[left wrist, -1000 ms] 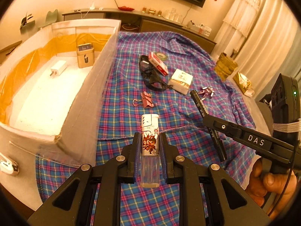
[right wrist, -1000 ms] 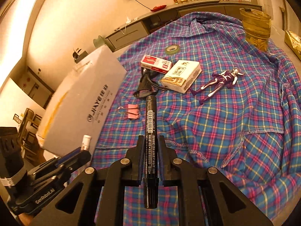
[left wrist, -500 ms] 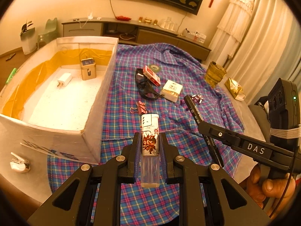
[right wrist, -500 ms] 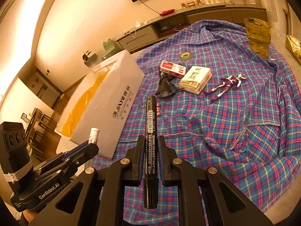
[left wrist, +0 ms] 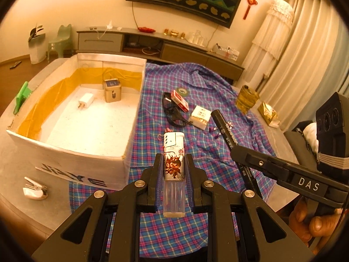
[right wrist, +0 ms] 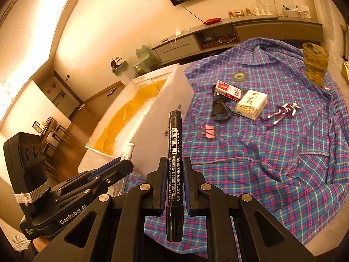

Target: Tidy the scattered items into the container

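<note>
Meanwhile, a lighter (left wrist: 173,170) is clamped upright in the left tool (left wrist: 173,166), raised above the plaid cloth (left wrist: 213,144) just right of the white box (left wrist: 130,118). A black marker (right wrist: 175,163) is gripped by the right tool (right wrist: 172,168).

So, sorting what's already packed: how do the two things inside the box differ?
The charger is white and lies flat on the box floor; the small tin is gold-brown with a dark lid and stands upright. The tin is taller and sits nearer the back wall. Both are at the far end.
</note>
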